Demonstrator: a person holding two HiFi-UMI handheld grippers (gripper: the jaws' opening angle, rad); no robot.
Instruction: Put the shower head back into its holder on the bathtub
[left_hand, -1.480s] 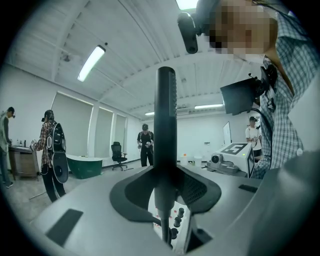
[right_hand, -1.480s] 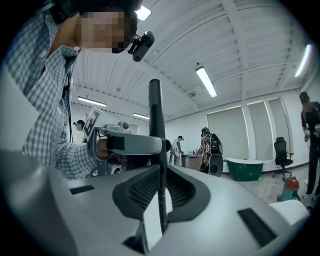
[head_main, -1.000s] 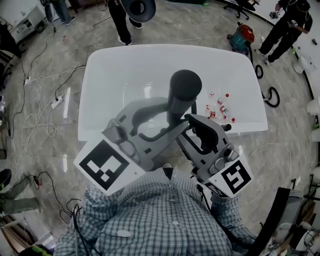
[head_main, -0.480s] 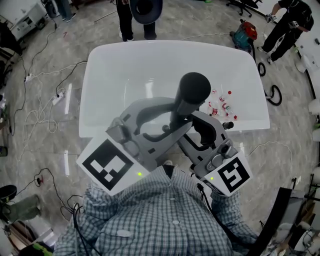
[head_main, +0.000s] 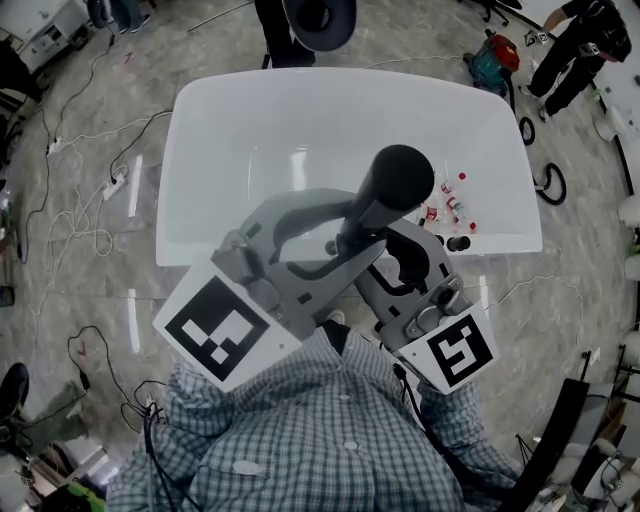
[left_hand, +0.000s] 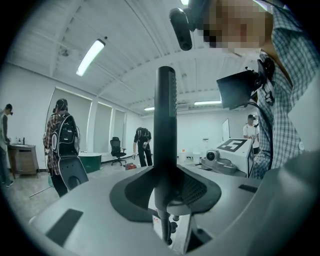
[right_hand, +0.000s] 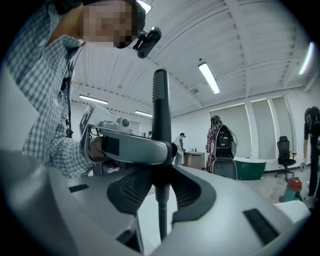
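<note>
The dark shower head (head_main: 400, 178) stands upright over the near rim of the white bathtub (head_main: 200, 250), its round head on top. My left gripper (head_main: 345, 235) comes in from the left, shut on the handle (left_hand: 165, 125). My right gripper (head_main: 378, 248) comes in from the right, and its jaws are closing with the same handle (right_hand: 161, 110) between the pads, which touch it on both sides. The metal hose (left_hand: 165, 227) hangs down below the jaws. A small dark fitting (head_main: 458, 243) sits on the tub's near right rim; whether it is the holder I cannot tell.
Several small bottles (head_main: 445, 210) lie inside the tub at the right. A person (head_main: 300, 20) stands beyond the far rim, and another person (head_main: 580, 40) at the upper right. Cables (head_main: 70, 230) trail on the floor at the left. A vacuum cleaner (head_main: 495, 65) stands at the back right.
Both grippers and the shower head keep their pose over the near rim. The head view has shifted slightly, and the person beyond the tub has moved to the right.
</note>
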